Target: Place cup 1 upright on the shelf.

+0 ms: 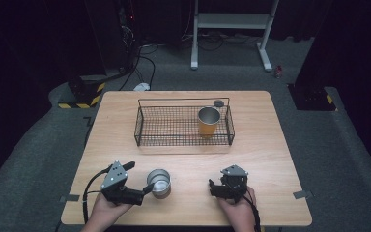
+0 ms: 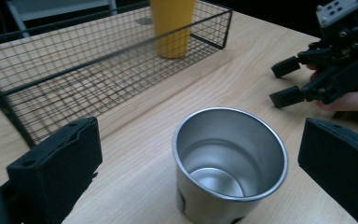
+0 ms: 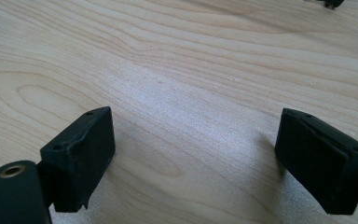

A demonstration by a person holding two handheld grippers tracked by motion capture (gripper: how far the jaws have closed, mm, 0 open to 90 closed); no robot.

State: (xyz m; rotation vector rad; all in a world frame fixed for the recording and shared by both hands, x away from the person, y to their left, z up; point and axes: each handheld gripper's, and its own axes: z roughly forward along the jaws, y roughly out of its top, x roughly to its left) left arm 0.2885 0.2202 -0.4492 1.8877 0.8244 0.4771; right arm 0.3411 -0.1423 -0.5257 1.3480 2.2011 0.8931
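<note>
Steel cup stands between my left gripper's spread jaws, apparently untouched; right gripper rests spread, empty. Next: close squarely, probably basket-bound.

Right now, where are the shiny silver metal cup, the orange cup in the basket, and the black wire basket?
Shiny silver metal cup (image 2: 230, 161): left gripper view, inner wall.
Orange cup (image 1: 208, 124): high view, outer side.
Black wire basket (image 1: 136, 130): high view, left end wall.
</note>
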